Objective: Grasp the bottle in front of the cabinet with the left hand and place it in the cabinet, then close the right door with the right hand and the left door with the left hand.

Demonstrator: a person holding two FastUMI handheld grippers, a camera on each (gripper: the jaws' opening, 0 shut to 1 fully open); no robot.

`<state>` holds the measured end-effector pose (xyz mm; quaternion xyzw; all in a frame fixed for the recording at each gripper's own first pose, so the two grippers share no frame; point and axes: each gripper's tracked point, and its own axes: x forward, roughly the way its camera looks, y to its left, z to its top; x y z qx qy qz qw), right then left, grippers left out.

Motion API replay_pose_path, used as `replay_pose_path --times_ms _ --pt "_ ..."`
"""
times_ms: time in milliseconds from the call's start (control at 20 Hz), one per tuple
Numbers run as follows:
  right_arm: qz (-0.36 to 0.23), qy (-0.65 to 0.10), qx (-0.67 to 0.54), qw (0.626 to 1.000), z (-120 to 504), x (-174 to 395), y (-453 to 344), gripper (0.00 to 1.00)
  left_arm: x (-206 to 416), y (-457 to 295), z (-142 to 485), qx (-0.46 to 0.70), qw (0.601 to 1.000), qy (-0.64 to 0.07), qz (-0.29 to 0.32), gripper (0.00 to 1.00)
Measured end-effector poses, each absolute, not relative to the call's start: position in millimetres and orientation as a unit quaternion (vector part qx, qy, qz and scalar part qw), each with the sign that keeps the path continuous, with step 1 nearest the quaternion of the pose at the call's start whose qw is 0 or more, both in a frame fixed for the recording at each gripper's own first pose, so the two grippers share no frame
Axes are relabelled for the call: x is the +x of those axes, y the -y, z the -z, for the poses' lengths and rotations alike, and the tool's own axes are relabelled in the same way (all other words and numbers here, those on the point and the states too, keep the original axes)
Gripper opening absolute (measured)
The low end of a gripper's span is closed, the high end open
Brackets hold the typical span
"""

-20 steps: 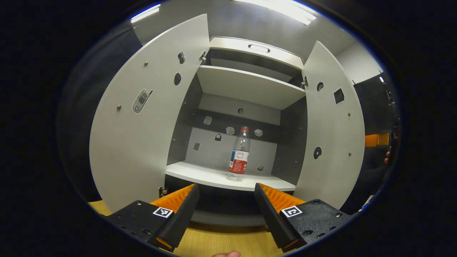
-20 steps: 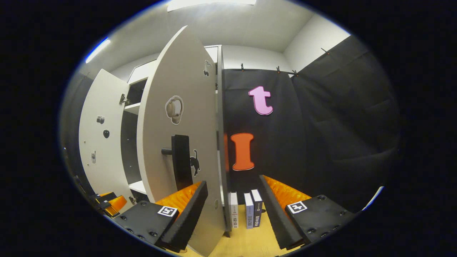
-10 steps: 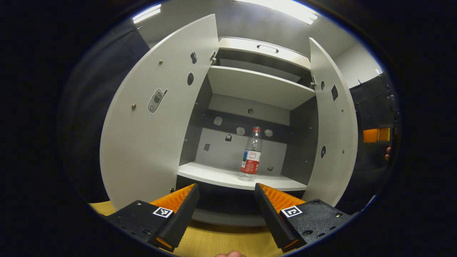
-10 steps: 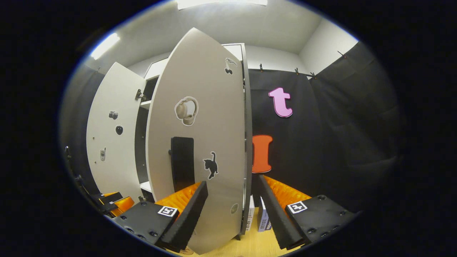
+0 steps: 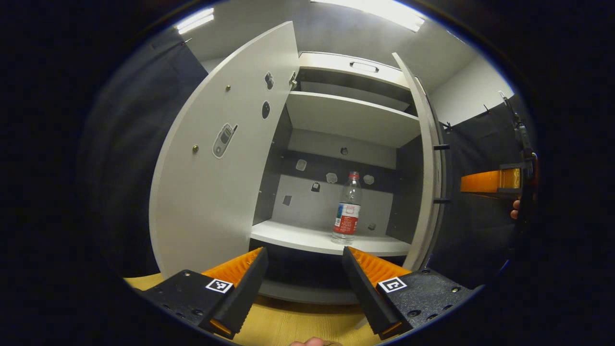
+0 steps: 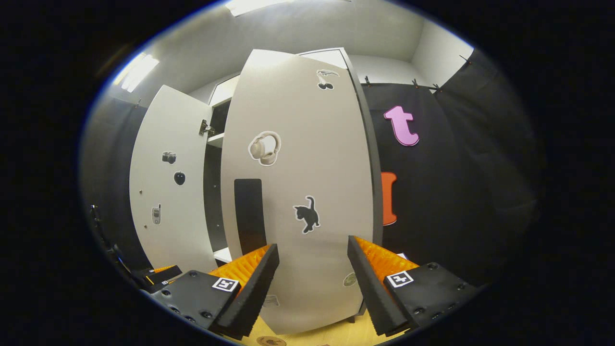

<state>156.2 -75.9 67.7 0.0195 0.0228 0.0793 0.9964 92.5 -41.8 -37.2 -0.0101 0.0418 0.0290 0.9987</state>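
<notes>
1. We see a wooden desk (image 5: 288, 324) carrying a pale cabinet (image 5: 353, 67), with grey walls and ceiling lights around it.
2. The bottle (image 5: 347, 209) stands upright on the cabinet's lower shelf (image 5: 298, 238), toward its right side.
3. The left door (image 5: 216, 158) stands wide open; the right door (image 6: 307, 192) is partly swung in, seen nearly edge-on in the left gripper view.
4. Our left hand-held gripper (image 5: 303, 278) hovers before the shelf, jaws apart, holding nothing.
5. Our right hand-held gripper (image 6: 311, 274) faces the right door's outer face, jaws spread and empty, just beside its dark handle (image 6: 250, 214).
</notes>
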Motion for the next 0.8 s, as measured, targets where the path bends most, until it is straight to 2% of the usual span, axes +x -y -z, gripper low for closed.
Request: replay_pose_path --times_ms 800 --pt "-0.077 -0.045 0.003 0.996 -49.5 206.4 30.4 0.96 91.7 31.1 24.5 -0.032 0.999 -0.035 -0.019 0.95"
